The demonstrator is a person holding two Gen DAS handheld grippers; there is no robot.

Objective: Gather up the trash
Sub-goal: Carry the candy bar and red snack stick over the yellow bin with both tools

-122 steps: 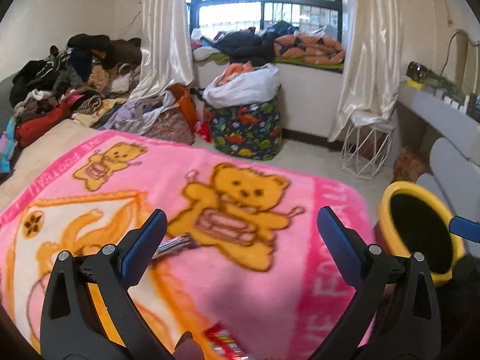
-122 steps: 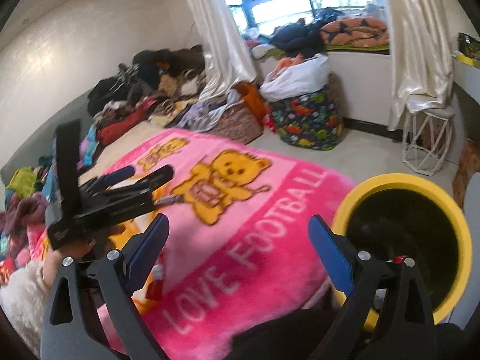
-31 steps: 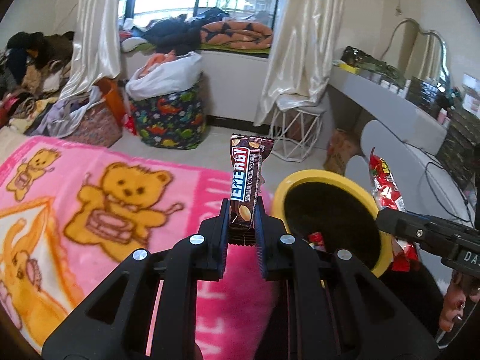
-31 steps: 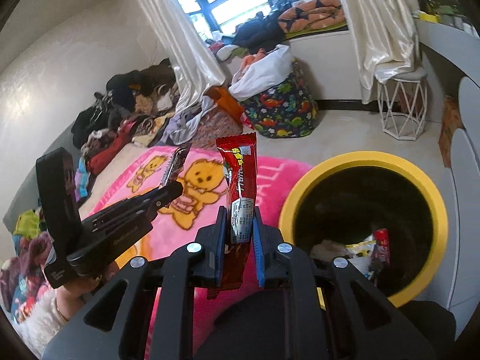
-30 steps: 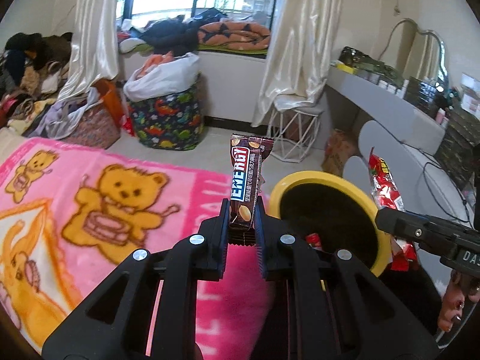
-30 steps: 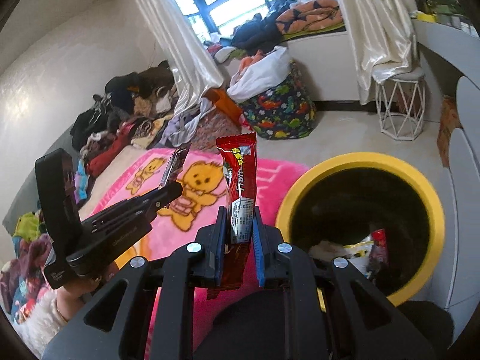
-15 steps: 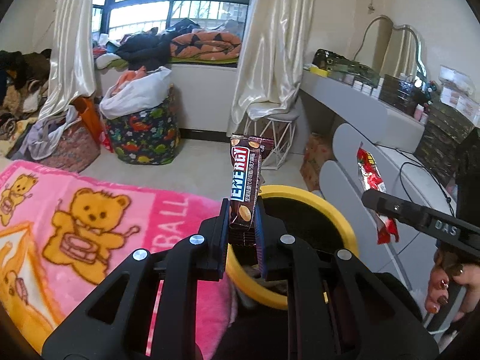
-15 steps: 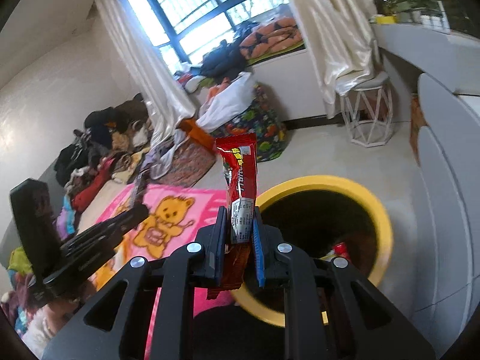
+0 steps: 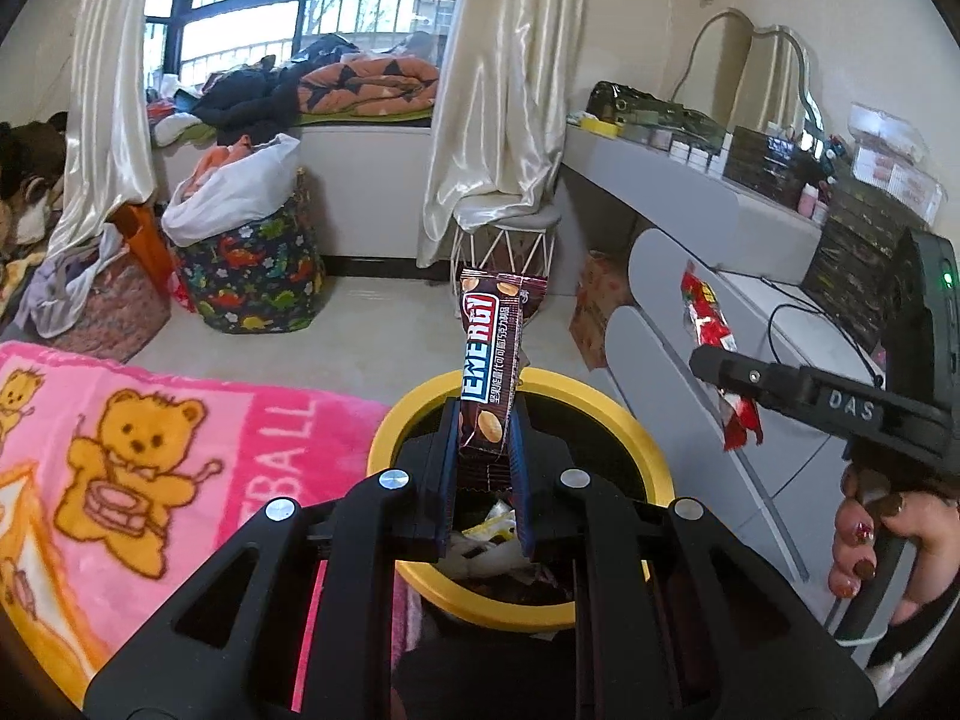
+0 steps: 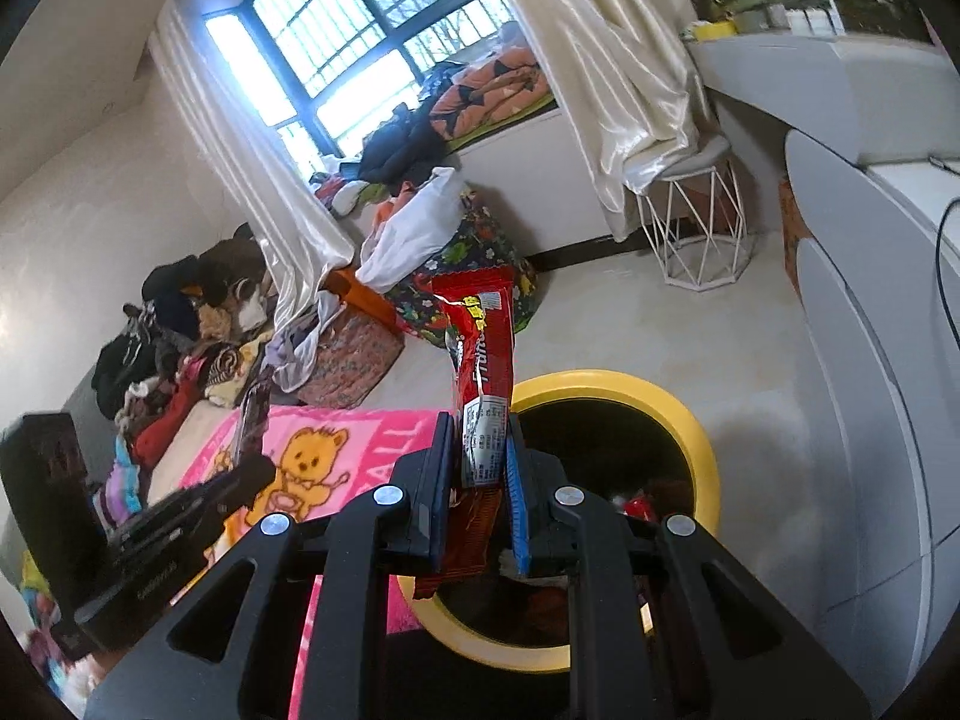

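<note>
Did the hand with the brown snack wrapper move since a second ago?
Yes. The left gripper carried the brown wrapper off the pink blanket; it now sits over the yellow bin.

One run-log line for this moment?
left gripper: shut on brown wrapper | right gripper: shut on red wrapper | yellow bin: holds trash

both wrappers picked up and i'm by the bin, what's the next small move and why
Probably ease the left gripper forward a little and open it: it is shut on the brown energy bar wrapper, which stands over the yellow bin, already holding trash. The right gripper, shut on the red wrapper, can follow.
</note>
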